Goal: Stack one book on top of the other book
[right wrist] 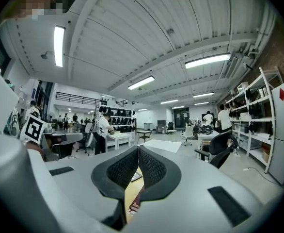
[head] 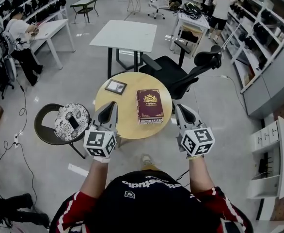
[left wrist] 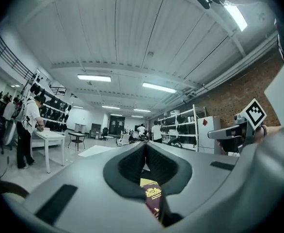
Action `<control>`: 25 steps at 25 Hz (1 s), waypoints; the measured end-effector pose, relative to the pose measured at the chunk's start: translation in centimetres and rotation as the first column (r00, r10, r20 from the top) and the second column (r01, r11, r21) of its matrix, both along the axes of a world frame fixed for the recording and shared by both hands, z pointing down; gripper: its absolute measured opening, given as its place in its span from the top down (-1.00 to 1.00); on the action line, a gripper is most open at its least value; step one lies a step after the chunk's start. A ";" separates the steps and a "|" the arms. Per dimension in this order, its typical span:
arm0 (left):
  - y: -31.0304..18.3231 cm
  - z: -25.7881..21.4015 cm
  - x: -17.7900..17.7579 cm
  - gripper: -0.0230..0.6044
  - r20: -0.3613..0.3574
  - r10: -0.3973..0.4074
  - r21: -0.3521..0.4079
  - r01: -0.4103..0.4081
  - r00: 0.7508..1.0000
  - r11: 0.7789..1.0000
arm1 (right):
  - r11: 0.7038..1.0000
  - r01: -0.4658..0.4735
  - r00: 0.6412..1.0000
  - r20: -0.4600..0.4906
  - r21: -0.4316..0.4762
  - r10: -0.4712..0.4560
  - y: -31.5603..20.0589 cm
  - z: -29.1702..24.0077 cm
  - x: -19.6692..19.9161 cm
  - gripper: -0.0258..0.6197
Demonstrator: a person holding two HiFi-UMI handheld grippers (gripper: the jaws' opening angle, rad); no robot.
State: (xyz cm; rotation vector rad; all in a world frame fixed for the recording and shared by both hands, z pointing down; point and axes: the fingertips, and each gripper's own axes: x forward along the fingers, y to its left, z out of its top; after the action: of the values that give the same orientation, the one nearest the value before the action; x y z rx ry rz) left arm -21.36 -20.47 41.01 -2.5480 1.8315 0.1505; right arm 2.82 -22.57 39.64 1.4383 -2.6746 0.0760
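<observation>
1. Head view showed the left gripper and the right gripper from behind. Their jaw tips were too small there for me to read.
2. Left gripper view showed the left gripper clenched, pads together and nothing between them. The maroon book was only a sliver below the jaws.
3. Right gripper view showed the right gripper clenched and empty too. Only a dark-red edge of the maroon book showed in the gap beneath.
4. Only the head view gave me the layout. The maroon book lay on the round table, between and just beyond the two grippers. A small framed picture lay apart from it, to its far left.
5. Pale page edges showed at the book's near side, and I could not tell whether a second book lay underneath.
</observation>
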 end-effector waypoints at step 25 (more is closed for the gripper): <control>-0.5 -0.3 2.4 0.87 0.017 0.033 0.002 -0.033 0.999 0.999 | 0.998 -0.030 0.999 0.015 0.056 0.030 0.6 -1.5 1.4 0.83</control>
State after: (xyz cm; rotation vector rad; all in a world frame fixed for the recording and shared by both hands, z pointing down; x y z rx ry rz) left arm -18.93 -20.99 40.70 -2.5709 1.7824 0.1309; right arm 4.25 -21.97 38.10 1.4999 -2.6872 0.0125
